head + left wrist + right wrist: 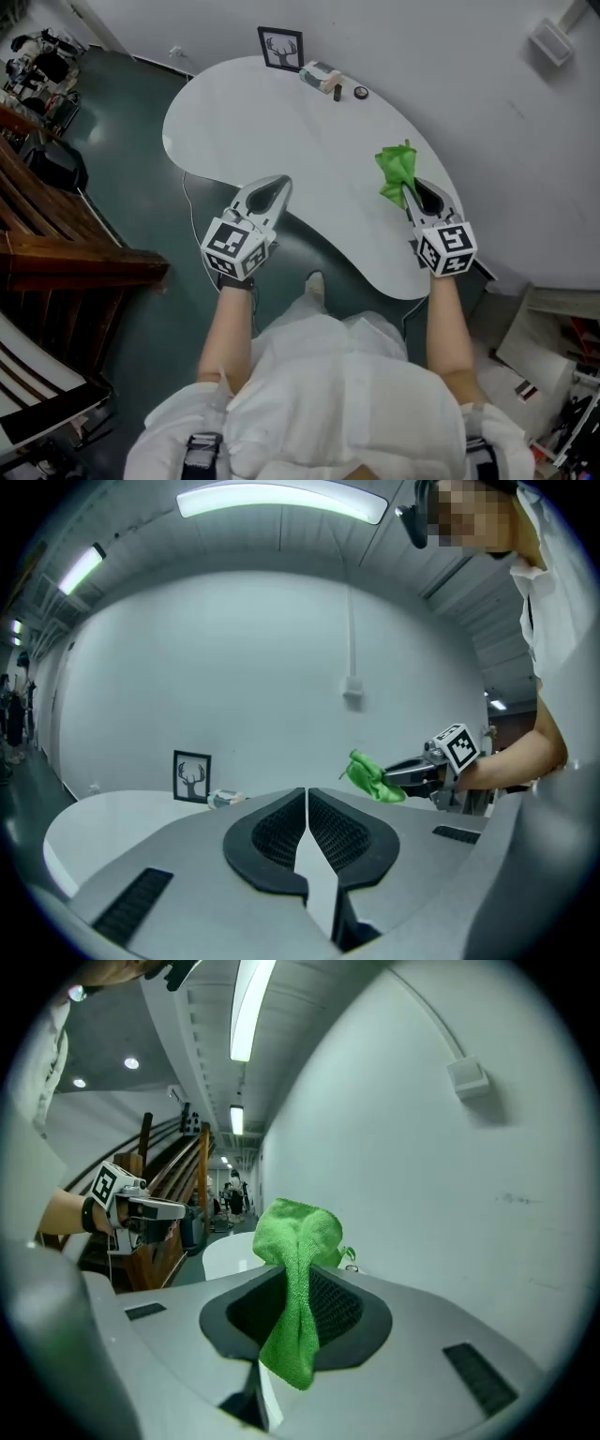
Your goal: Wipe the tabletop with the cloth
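Note:
A green cloth (397,171) is bunched in my right gripper (410,192), which is shut on it and held above the right side of the white curved tabletop (281,122). In the right gripper view the cloth (295,1283) drapes down between the jaws. The left gripper view shows the same cloth (373,777) from the side. My left gripper (280,182) hangs over the table's near edge, jaws pressed together with nothing in them; its fingertips (306,795) meet in its own view.
At the table's far end stand a framed deer picture (280,48), a small packet (320,77) and a dark round lid (361,92). Wooden stairs (56,225) rise at the left. A white wall (469,84) runs close along the table's right.

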